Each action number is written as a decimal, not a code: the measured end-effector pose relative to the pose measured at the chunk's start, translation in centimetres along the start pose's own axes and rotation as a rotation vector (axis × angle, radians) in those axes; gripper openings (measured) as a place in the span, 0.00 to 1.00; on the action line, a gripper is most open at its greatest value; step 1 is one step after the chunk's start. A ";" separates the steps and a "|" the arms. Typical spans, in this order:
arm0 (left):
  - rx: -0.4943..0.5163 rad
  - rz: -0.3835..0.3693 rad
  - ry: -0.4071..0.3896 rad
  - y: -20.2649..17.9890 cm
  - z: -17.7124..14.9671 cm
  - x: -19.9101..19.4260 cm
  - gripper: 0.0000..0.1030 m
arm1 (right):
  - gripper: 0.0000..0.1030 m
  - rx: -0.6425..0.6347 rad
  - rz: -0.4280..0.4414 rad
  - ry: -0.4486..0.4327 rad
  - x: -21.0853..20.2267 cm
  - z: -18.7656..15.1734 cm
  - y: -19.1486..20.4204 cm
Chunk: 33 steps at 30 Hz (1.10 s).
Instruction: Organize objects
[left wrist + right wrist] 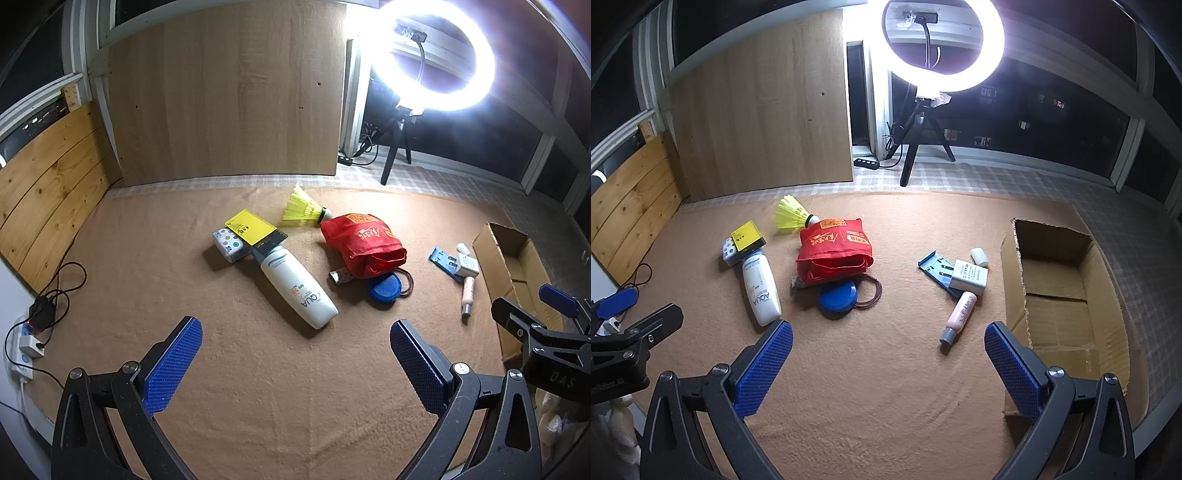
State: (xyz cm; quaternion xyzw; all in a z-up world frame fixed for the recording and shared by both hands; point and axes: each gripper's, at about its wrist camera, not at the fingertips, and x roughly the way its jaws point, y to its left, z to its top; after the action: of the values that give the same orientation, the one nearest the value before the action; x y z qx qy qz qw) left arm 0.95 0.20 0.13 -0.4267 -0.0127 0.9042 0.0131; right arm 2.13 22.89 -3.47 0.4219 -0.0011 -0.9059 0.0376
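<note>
Holding both grippers, left [295, 354] and right [888, 354], spread wide, empty; sunscreen bottle [298, 288] lies cap away from me; only my right view shows the cardboard box [1108, 295] floor.

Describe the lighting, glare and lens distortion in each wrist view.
Left wrist view: the ring light blows out the top right and objects cast shadows toward the camera. Right wrist view: the same lamp glares at top centre, windows beyond stay dark. Both views: fisheye bends the wooden board and frame edges.
</note>
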 end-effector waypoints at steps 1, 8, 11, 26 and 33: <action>0.001 -0.001 0.000 0.0 0.0 0.0 1.00 | 1.00 0.001 0.001 0.001 0.1 0.0 0.0; 0.002 0.000 0.001 -0.1 0.0 0.1 1.00 | 1.00 0.006 0.002 0.006 0.2 0.0 -0.1; 0.005 -0.002 0.003 -0.1 0.1 0.2 1.00 | 1.00 0.009 0.005 0.010 0.3 0.0 -0.2; 0.019 -0.003 0.008 -0.5 0.7 1.3 1.00 | 1.00 0.016 0.019 0.037 1.4 0.2 -0.6; 0.013 0.018 0.006 -0.4 1.6 2.8 1.00 | 1.00 0.022 0.037 0.050 2.8 1.3 -1.3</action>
State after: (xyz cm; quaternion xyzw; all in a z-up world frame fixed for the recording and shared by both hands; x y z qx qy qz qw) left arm -2.08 0.72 -0.96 -0.4294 -0.0031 0.9031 0.0077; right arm -0.70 23.93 -4.83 0.4448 -0.0178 -0.8941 0.0499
